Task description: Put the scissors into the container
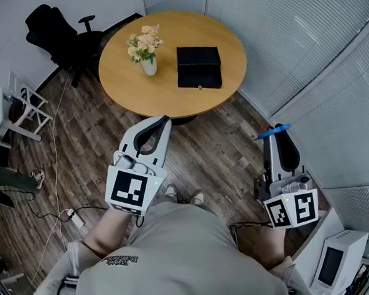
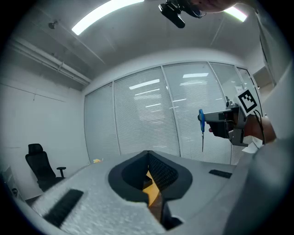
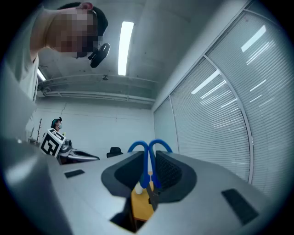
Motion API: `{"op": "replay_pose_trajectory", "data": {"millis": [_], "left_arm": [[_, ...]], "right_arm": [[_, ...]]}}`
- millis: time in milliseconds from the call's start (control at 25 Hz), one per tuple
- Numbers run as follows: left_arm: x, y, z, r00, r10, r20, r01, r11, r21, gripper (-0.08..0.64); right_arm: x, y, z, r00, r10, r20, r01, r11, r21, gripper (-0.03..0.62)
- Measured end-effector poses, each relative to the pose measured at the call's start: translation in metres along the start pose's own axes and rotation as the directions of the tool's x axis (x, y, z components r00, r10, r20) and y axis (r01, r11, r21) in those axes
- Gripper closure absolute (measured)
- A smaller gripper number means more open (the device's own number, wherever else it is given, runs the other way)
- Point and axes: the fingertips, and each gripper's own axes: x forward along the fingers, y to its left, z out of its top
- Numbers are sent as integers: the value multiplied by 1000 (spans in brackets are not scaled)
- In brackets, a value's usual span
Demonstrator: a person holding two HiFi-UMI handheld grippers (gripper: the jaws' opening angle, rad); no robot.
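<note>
The blue-handled scissors (image 1: pixel 274 131) stick out of the tip of my right gripper (image 1: pixel 276 133), which is shut on them and held over the floor, well short of the table. In the right gripper view the blue handle loops (image 3: pixel 149 150) rise between the closed jaws. The container, a black box (image 1: pixel 199 67), sits on the round wooden table (image 1: pixel 126 84) ahead. My left gripper (image 1: pixel 165 120) is shut on nothing, hovering near the table's front edge. From the left gripper view I see the scissors (image 2: pixel 201 125) hanging blade down from the right gripper.
A white vase of flowers (image 1: pixel 147 48) stands on the table left of the box. A black office chair (image 1: pixel 54 33) is at the far left. Cables and a power strip (image 1: pixel 74 217) lie on the wood floor. Blinds (image 1: pixel 302 51) line the right wall.
</note>
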Motion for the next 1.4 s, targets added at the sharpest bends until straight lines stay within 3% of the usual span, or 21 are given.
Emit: {"op": "replay_pose_trajectory", "data": {"millis": [680, 1400], "left_arm": [[-2, -3, -7, 1000, -2, -22, 3, 1000, 9, 538], [22, -39, -4, 998, 47, -40, -46, 999, 17, 538]], "right_arm": [[-1, 3, -8, 1000, 8, -11, -8, 1000, -4, 500], [-5, -29, -21, 994, 103, -29, -103, 995, 9, 500]]}}
